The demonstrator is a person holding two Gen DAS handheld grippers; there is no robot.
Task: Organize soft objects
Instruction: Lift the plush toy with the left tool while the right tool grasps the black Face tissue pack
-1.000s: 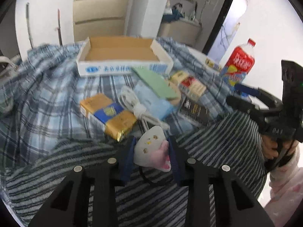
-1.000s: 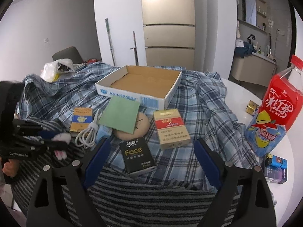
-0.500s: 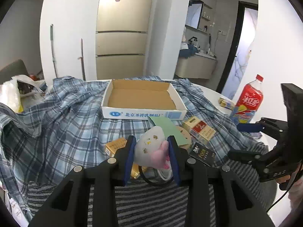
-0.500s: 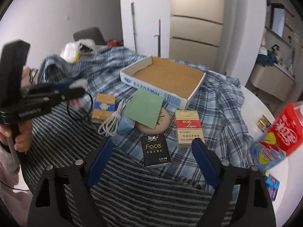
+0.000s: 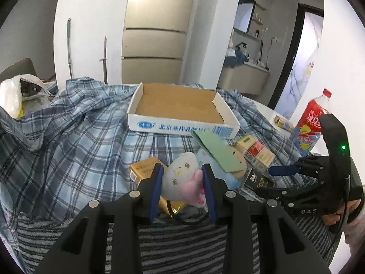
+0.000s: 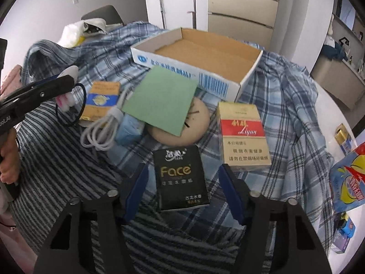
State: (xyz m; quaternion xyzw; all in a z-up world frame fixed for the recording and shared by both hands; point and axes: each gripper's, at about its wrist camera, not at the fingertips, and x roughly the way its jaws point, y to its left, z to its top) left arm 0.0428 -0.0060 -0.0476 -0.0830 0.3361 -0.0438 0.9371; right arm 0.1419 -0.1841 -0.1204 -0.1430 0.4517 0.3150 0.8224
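My left gripper (image 5: 182,171) is shut on a small white and pink plush toy (image 5: 183,179) with a black loop, held above the striped cloth. It also shows in the right wrist view (image 6: 66,86) at the left. The open cardboard box (image 5: 182,126) lies beyond it, empty. My right gripper (image 6: 182,178) is open, its jaws on either side of a black Face tissue pack (image 6: 180,178) without touching it. A green cloth (image 6: 159,100) lies over a round beige cushion (image 6: 196,125) and a light blue tissue pack (image 6: 129,130).
A gold and blue packet (image 6: 100,98), a white coiled cable (image 6: 102,130) and a red and cream carton (image 6: 243,134) lie on the plaid cloth (image 5: 68,141). A red drink bottle (image 5: 312,123) and small boxes (image 6: 343,137) stand at the right table edge.
My left gripper has lifted the plush toy up off the cloth. My right gripper has come down and forward over the black tissue pack.
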